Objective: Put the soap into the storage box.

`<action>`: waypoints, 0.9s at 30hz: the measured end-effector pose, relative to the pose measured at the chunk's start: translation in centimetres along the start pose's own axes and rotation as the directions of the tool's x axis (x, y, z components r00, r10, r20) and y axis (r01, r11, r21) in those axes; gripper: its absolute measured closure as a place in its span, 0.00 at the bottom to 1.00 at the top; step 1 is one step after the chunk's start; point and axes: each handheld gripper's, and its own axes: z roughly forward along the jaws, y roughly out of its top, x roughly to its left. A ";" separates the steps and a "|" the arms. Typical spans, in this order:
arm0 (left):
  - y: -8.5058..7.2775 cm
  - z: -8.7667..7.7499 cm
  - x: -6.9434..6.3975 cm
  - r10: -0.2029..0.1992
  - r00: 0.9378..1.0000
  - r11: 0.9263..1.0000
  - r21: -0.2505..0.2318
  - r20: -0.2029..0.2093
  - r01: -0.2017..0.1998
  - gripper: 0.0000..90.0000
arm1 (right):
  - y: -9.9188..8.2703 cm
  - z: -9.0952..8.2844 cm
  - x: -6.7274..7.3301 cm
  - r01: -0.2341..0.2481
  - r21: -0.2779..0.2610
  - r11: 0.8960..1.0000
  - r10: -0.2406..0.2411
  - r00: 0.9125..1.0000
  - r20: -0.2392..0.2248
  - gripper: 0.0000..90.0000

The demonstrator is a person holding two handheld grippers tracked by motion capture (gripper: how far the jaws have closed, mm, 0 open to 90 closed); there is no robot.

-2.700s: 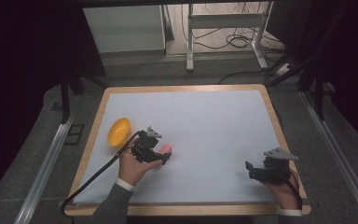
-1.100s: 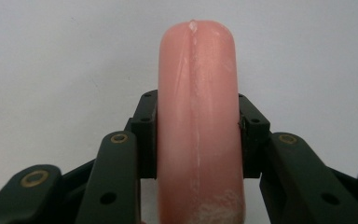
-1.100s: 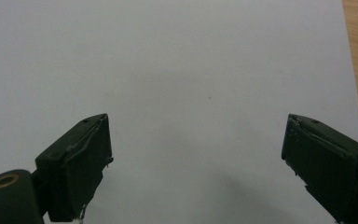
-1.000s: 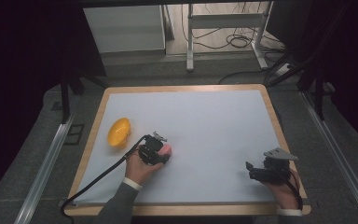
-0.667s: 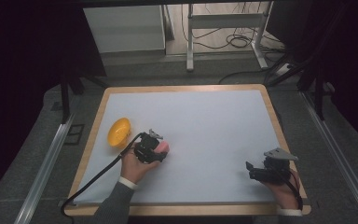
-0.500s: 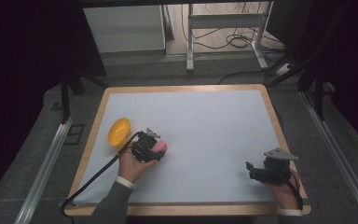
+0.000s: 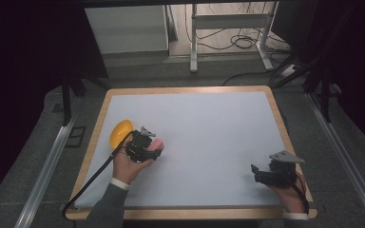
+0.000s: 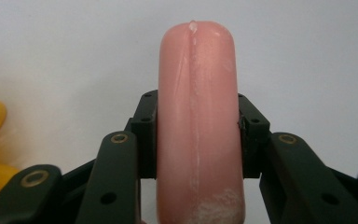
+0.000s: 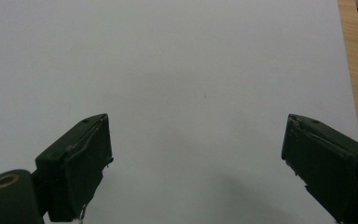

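A yellow toy (image 7: 120, 133) lies on the white table (image 7: 209, 123), close to its left edge. The table has a wooden rim (image 7: 276, 114). Past its far edge stand a white cabinet (image 7: 126, 28) and a metal frame (image 7: 228, 21), with cables (image 7: 247, 40) on the floor.

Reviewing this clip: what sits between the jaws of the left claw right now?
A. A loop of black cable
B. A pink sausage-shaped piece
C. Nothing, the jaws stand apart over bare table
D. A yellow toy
B: in the left gripper view the left claw has both pads pressed against the sides of the pink sausage-shaped piece, while the yellow toy lies apart on the table.
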 end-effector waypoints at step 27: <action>-0.2 -2.0 1.3 -0.003 1.000 0.999 -0.047 -0.024 0.002 0.67 | 0.0 0.0 0.0 0.001 0.003 1.000 -0.001 1.000 0.003 0.09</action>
